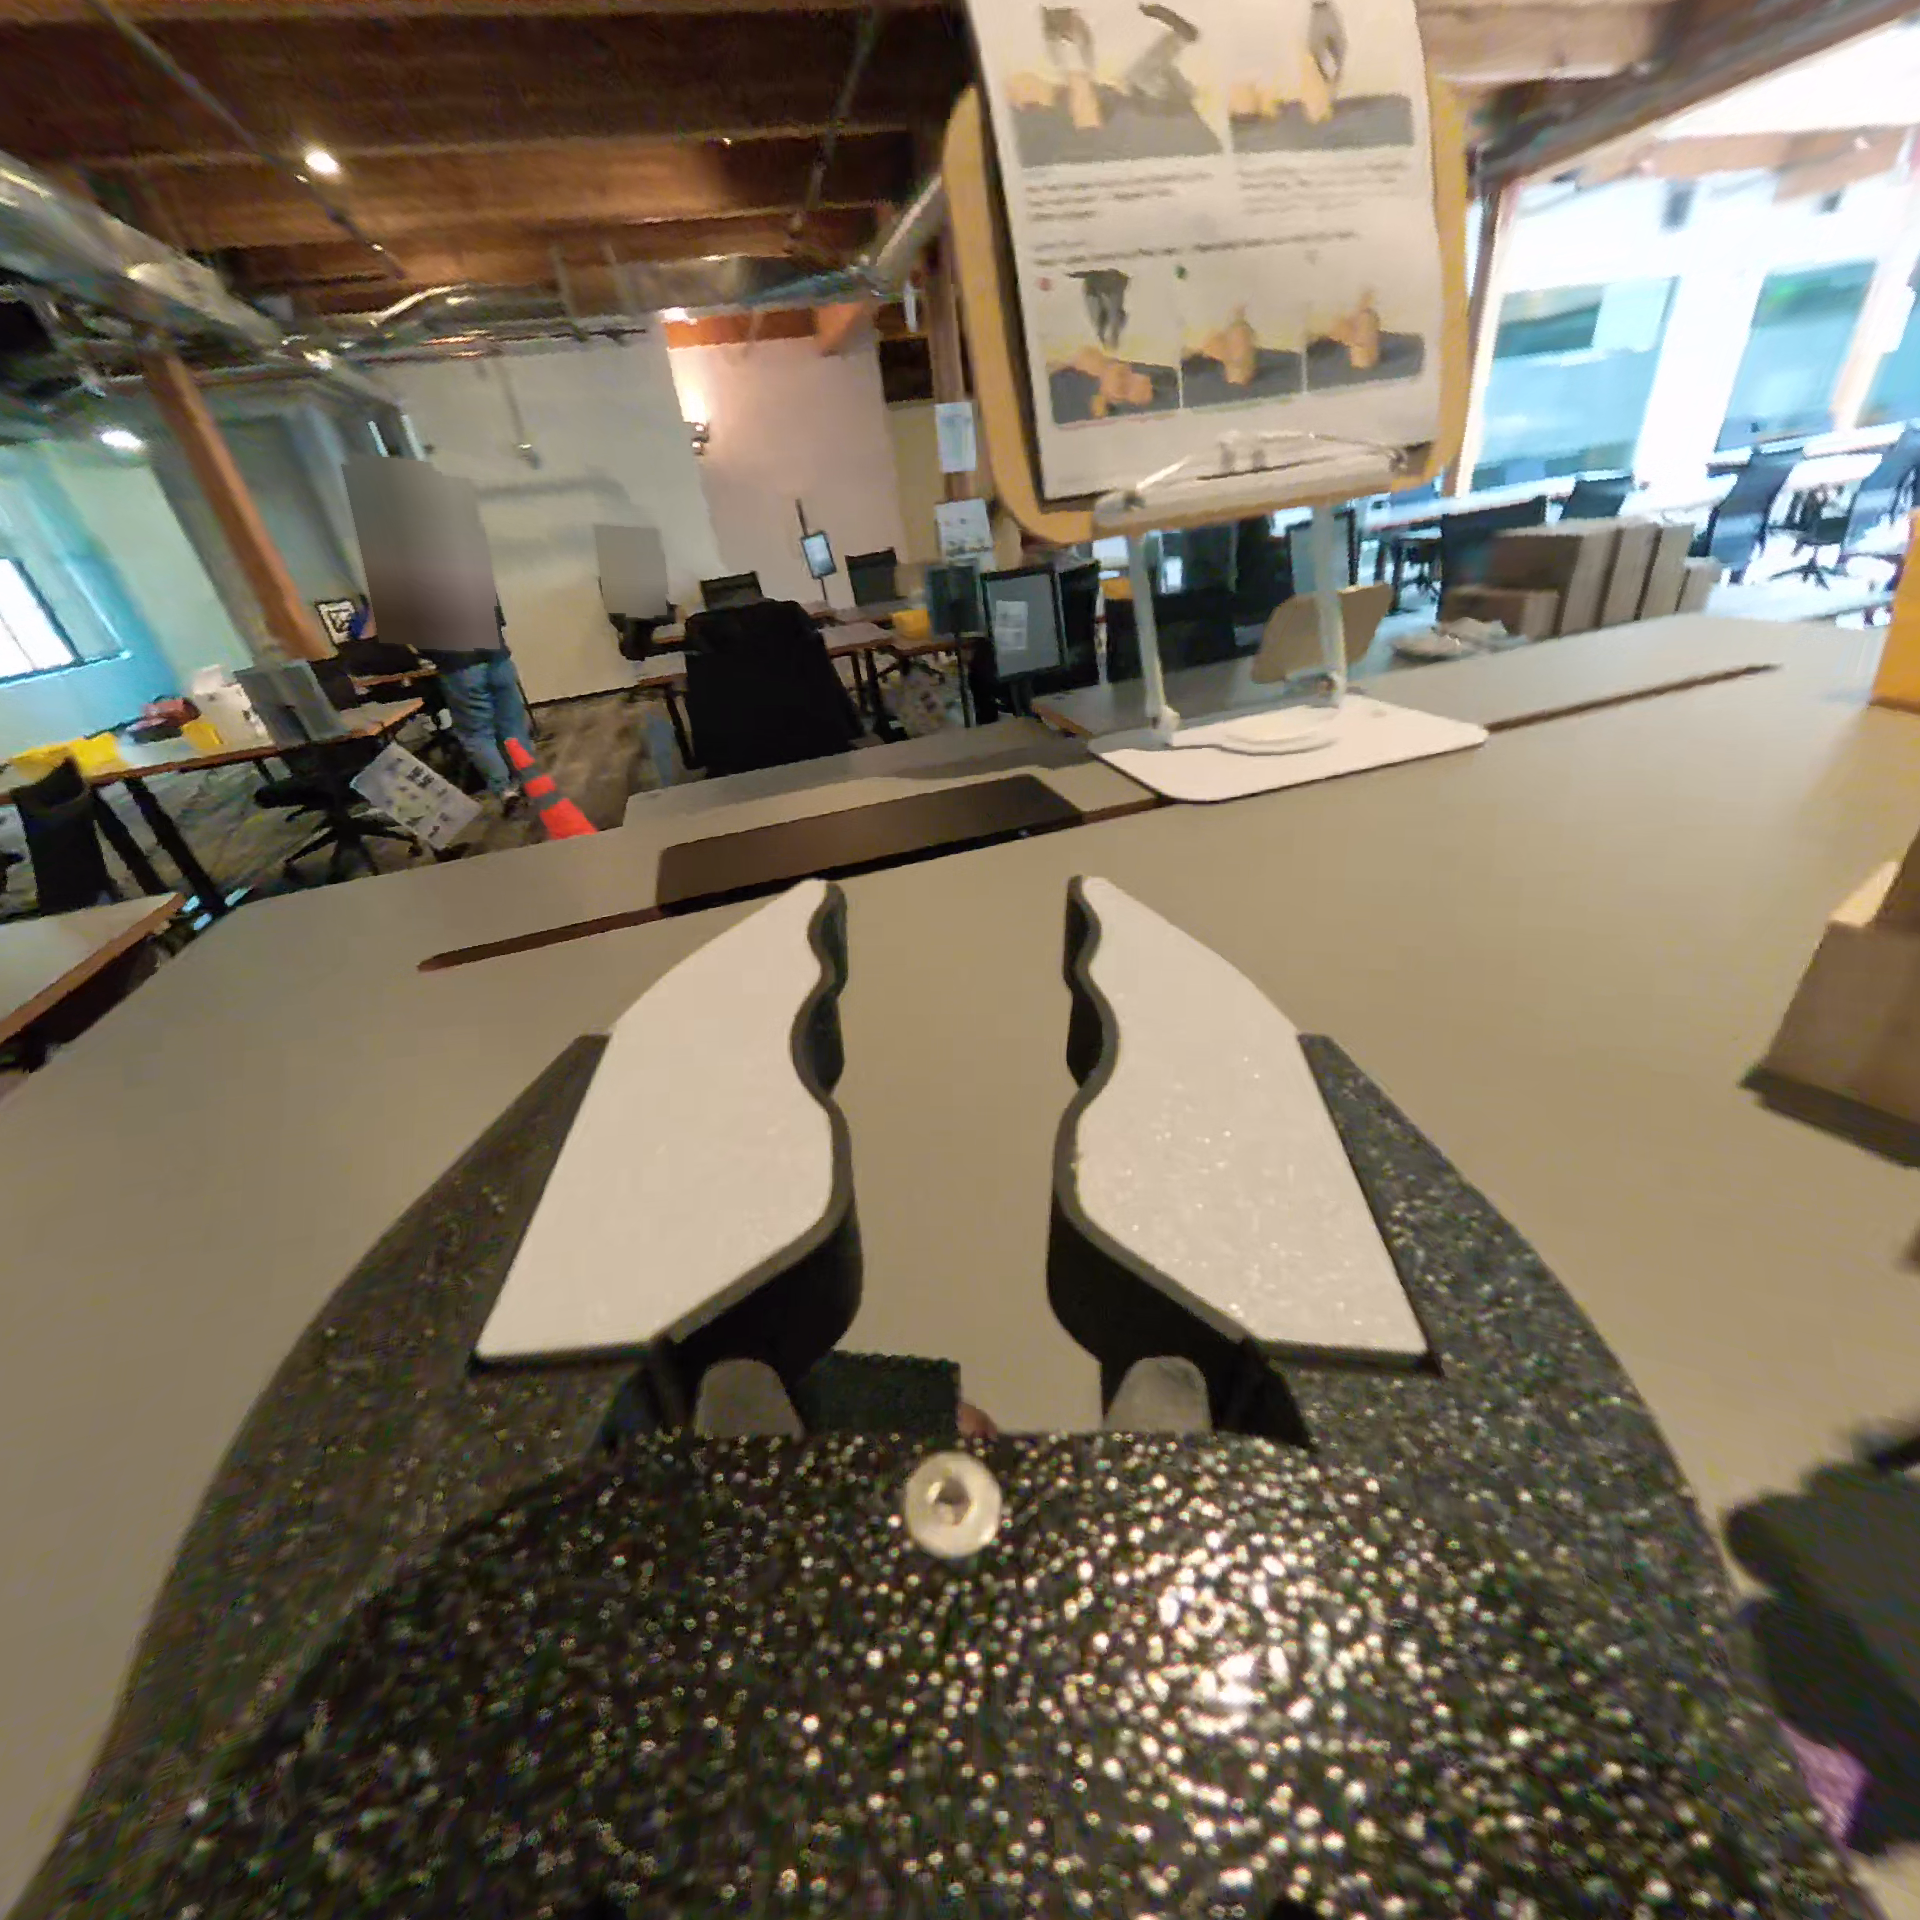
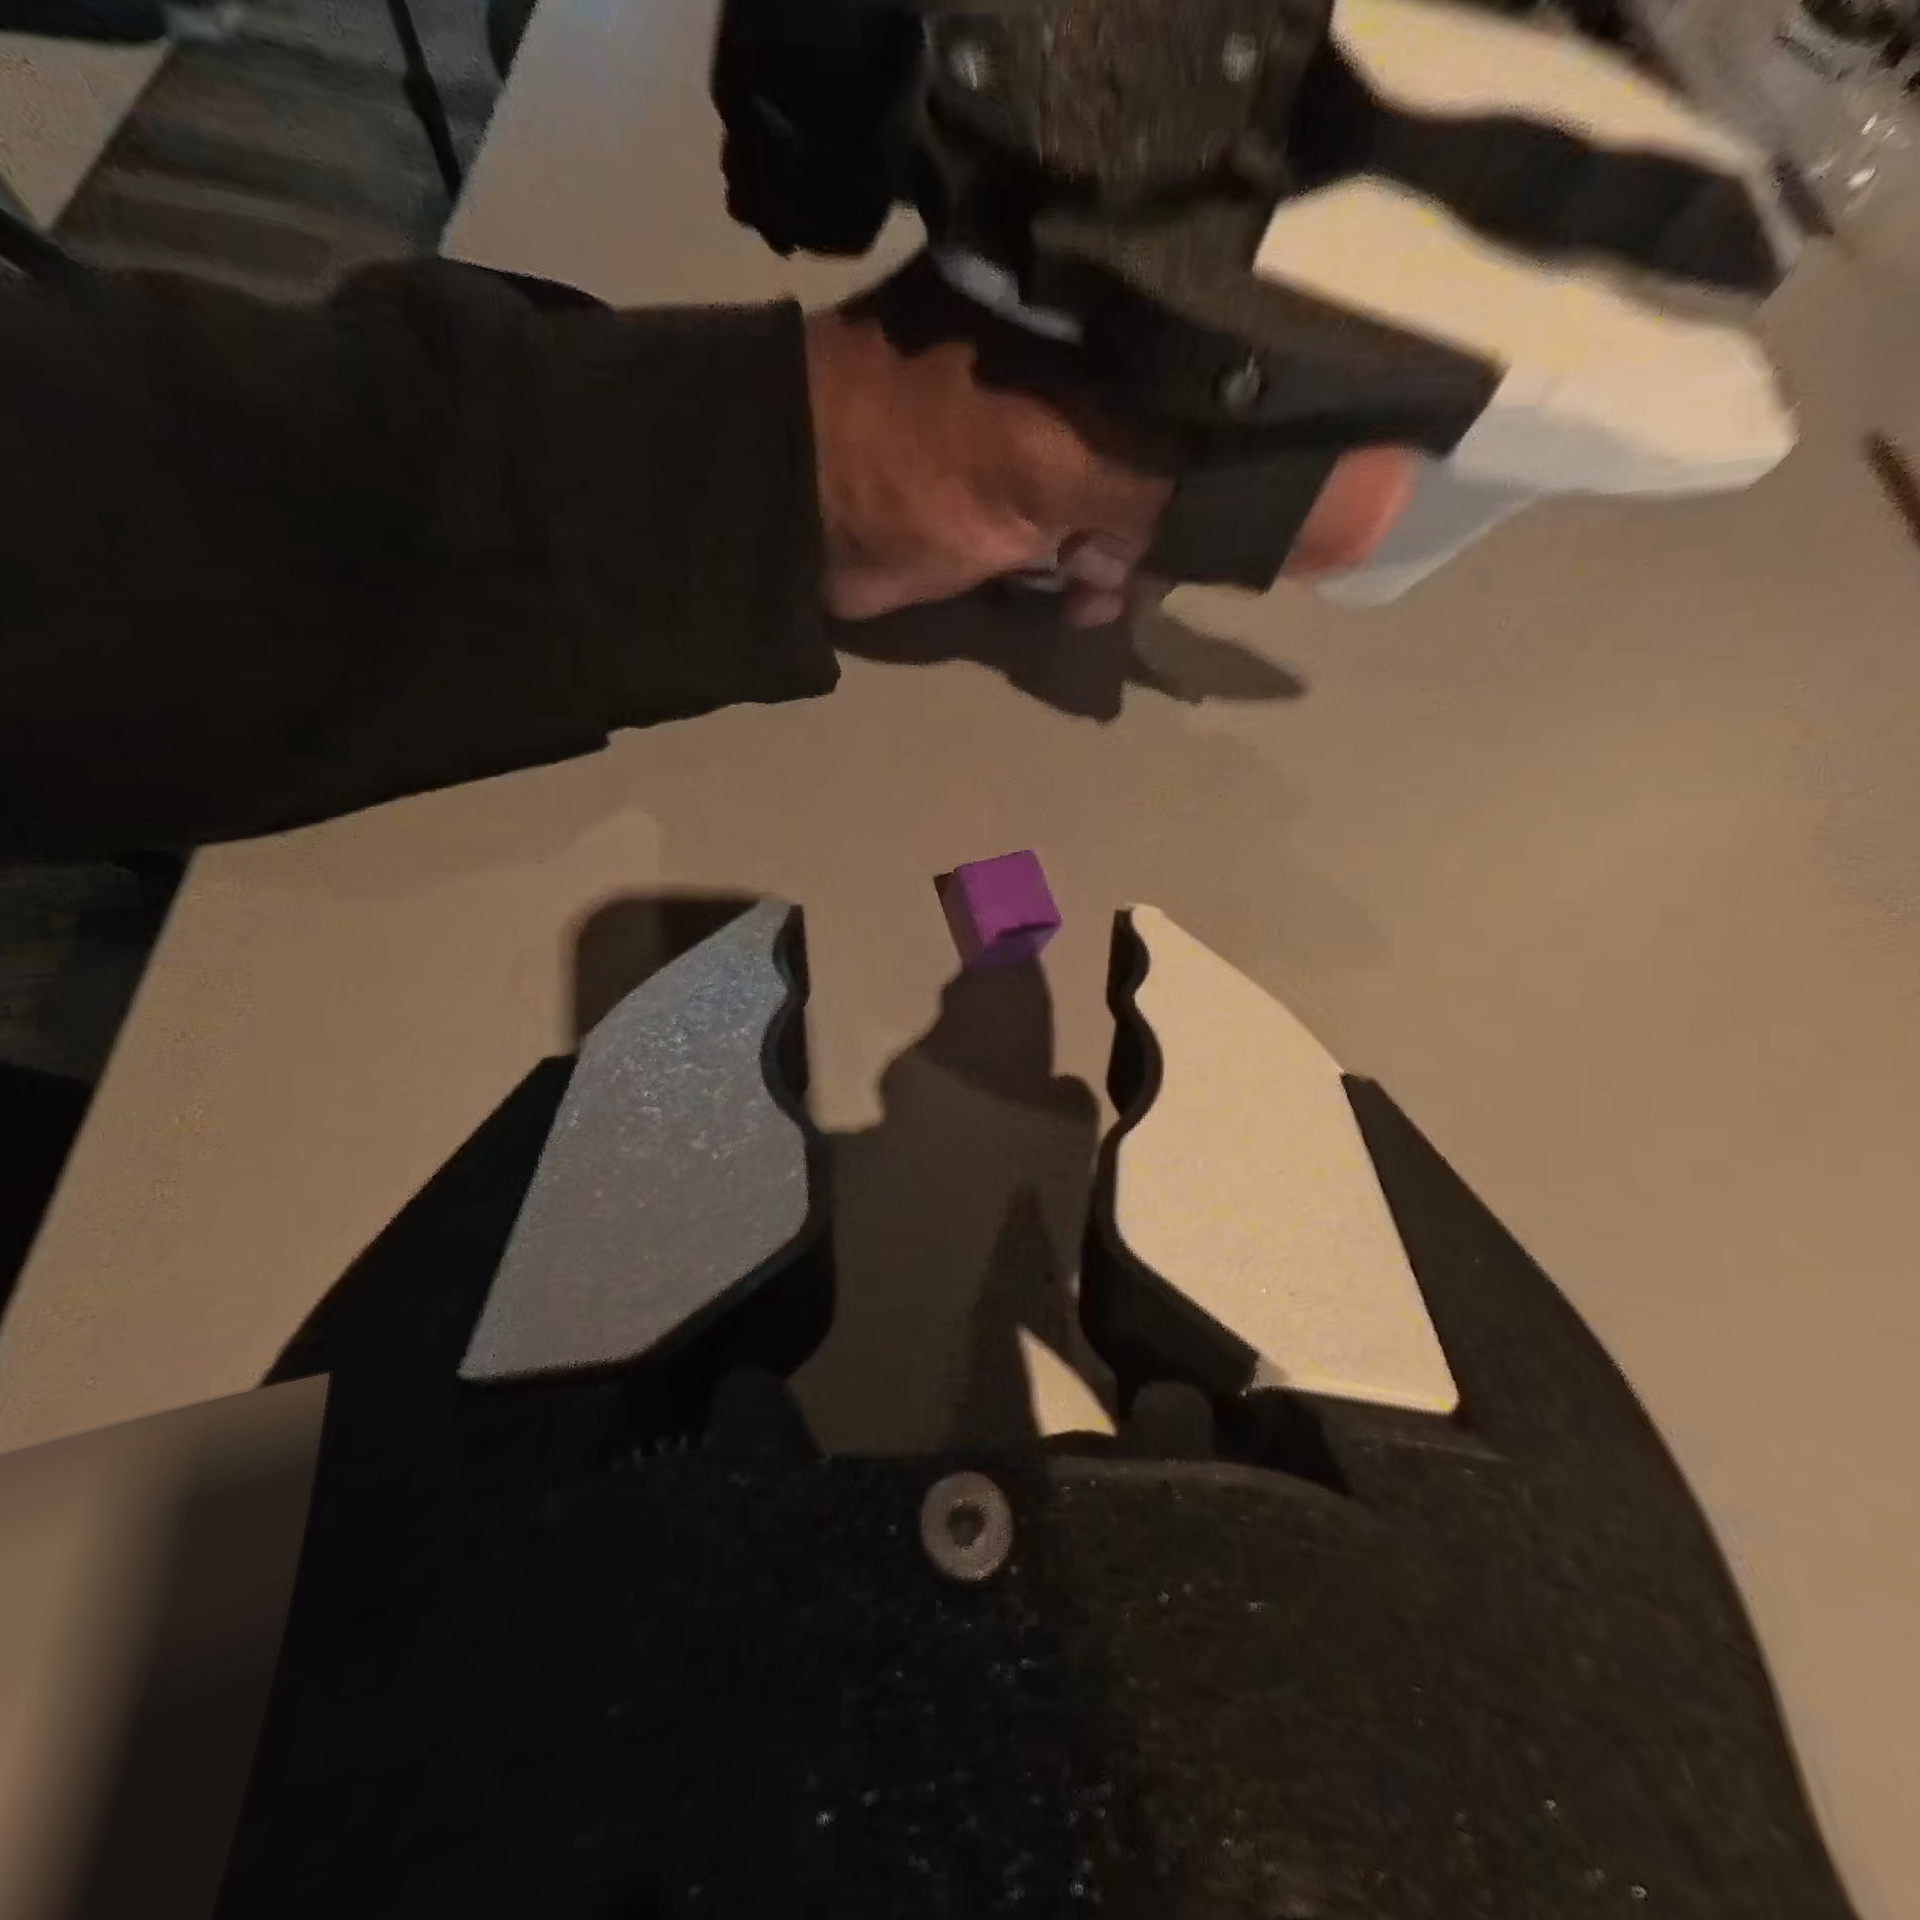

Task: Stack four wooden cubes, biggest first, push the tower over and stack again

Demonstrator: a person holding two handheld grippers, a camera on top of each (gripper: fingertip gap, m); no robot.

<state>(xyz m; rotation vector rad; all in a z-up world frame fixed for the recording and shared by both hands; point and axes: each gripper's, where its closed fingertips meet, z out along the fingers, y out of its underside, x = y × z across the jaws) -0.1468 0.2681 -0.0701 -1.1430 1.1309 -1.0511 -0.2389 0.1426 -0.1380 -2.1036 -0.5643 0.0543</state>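
Note:
A small purple cube (image 2: 998, 910) lies alone on the grey table, just ahead of my right gripper (image 2: 961, 930), between the lines of its open, empty fingers. My left gripper (image 1: 951, 899) is open and empty, held low over the bare table (image 1: 1351, 935). A plain wooden block (image 1: 1860, 997), blurred, shows at the right edge of the left wrist view. In the right wrist view the left gripper (image 2: 1455, 312) appears farther off, held by a hand (image 2: 966, 488) in a dark sleeve; it is motion-blurred.
A white stand (image 1: 1288, 743) holding an instruction sheet (image 1: 1226, 239) sits at the far side of the table. A black pad (image 1: 862, 836) lies beyond my left fingers. Desks, chairs, an orange cone and a person stand in the room behind. To the plain wooden block (image 1: 1860, 997): right tips about 20 centimeters, left tips about 25 centimeters.

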